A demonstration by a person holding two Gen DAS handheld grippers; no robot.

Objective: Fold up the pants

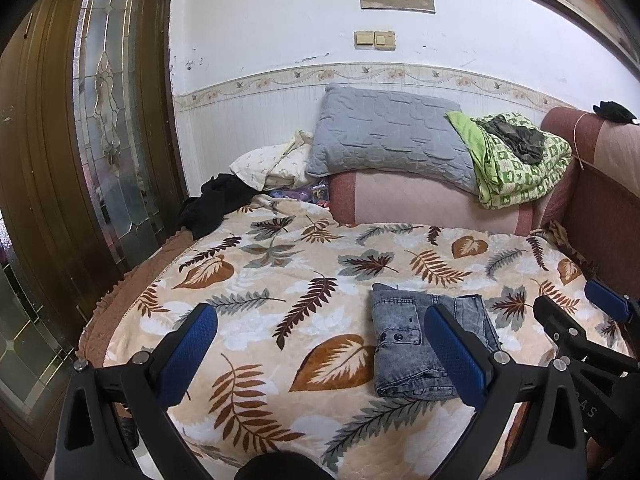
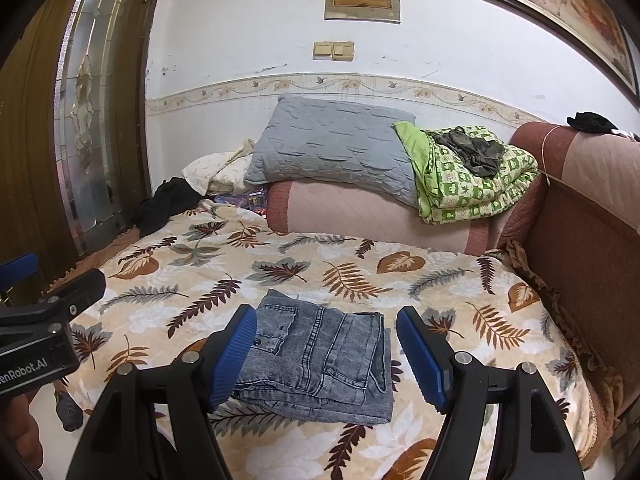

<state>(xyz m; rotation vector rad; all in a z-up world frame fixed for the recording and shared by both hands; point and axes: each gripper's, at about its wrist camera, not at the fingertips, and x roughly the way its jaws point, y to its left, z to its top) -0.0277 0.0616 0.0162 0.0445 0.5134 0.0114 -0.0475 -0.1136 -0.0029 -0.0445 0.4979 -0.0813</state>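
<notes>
On the leaf-patterned blanket (image 2: 460, 280) covering the sofa, the jeans (image 2: 320, 360) lie folded into a compact rectangle of grey washed denim, long axis running from the near edge toward the back cushions, the buttoned waistband on its left side. Seams and stitching ridge the top layer; the blanket looks plush. Both tongs hover over the near edge, touching nothing: the left gripper (image 1: 320, 356) gapes wide, the right gripper (image 2: 326, 354) likewise, straddling the jeans in its view. A quilted grey pillow (image 2: 332, 148) leans behind.

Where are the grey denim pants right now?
The folded grey denim pants lie on the leaf-print blanket, framed by the open right claw in the right wrist view.
</notes>
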